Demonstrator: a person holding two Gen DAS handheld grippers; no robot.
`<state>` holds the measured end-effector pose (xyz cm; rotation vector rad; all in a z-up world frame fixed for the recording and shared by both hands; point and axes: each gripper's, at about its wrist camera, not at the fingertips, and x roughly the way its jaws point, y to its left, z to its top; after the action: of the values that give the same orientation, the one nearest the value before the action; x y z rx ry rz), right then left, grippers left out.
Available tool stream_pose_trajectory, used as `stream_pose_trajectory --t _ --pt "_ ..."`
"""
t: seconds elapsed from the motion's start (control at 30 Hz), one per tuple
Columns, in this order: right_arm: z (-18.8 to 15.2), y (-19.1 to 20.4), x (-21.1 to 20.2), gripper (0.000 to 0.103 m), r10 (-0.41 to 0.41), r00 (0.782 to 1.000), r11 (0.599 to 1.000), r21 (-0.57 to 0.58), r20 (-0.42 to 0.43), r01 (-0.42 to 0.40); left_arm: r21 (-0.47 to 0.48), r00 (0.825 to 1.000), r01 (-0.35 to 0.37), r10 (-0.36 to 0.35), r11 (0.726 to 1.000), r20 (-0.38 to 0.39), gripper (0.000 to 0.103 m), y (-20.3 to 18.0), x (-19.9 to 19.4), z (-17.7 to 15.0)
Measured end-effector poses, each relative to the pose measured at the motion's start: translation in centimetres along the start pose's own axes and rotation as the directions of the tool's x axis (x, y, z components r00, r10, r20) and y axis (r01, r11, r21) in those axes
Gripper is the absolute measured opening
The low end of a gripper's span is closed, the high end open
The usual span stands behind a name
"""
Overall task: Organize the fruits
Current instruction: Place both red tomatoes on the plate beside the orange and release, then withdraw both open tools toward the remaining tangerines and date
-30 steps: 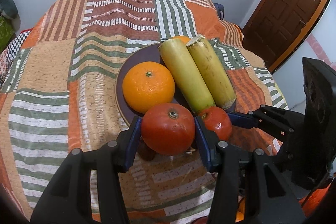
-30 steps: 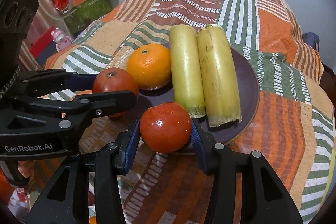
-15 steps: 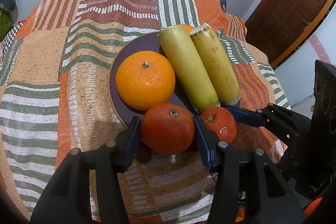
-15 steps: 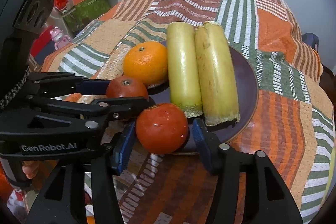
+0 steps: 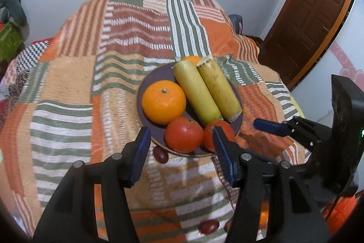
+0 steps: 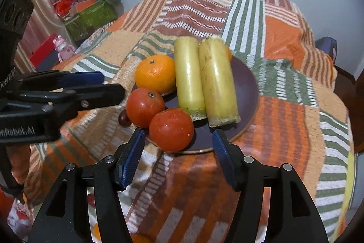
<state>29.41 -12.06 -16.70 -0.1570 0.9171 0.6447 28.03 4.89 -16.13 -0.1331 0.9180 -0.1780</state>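
Note:
A dark purple plate (image 5: 150,88) (image 6: 245,92) holds an orange (image 5: 163,101) (image 6: 155,73), two yellow-green cane pieces (image 5: 196,92) (image 6: 217,81) and two red tomatoes at its near rim. My left gripper (image 5: 179,129) has its jaws opening; one tomato (image 5: 183,134) (image 6: 145,106) lies just beyond its pads, untouched. My right gripper (image 6: 178,132) also has its jaws opening, and the other tomato (image 6: 171,129) (image 5: 221,129) rests free beyond them. In the right wrist view the left gripper (image 6: 113,85) comes in from the left.
A striped patchwork cloth (image 5: 127,42) covers the table. Small dark red fruits (image 5: 160,155) (image 5: 208,226) lie on it near the plate's front. A second orange (image 5: 192,59) peeks out behind the canes. A brown door (image 5: 318,3) is at right, and boxes and clutter (image 6: 88,13) at left.
Both grippers have let go of their tomatoes, spread their jaws and drawn back and up. The two tomatoes now sit on the plate's near rim.

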Motion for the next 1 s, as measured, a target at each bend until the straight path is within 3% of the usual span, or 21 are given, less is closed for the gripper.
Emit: stream_pose_trajectory --t 0.23,0.5,0.9,1.0 --pt "-0.9 0.6 -4.3 0.059 -0.029 0.998 1.0 -0.002 0.062 0.029 0.025 0.998 -0.045 0.044 0.999 0.04 0.056 -0.5 -4.5 -2.2" --pt "-3.3 1.6 -8.0 0.059 -0.048 0.993 0.999 -0.01 0.104 0.049 0.062 0.996 -0.071 0.067 0.996 0.063 0.064 -2.0 -8.1 -5.5" --pt "-7.9 3.2 -6.8 0.059 -0.013 0.999 0.999 -0.03 0.032 0.014 0.111 0.999 -0.046 0.047 0.993 -0.011 0.065 -4.3 -7.1 -10.3" --pt "-8.8 3.3 -5.6 0.057 0.015 1.0 1.0 -0.021 -0.013 -0.015 0.115 0.999 -0.017 0.023 0.993 -0.046 0.059 -4.7 -6.1 -11.1"
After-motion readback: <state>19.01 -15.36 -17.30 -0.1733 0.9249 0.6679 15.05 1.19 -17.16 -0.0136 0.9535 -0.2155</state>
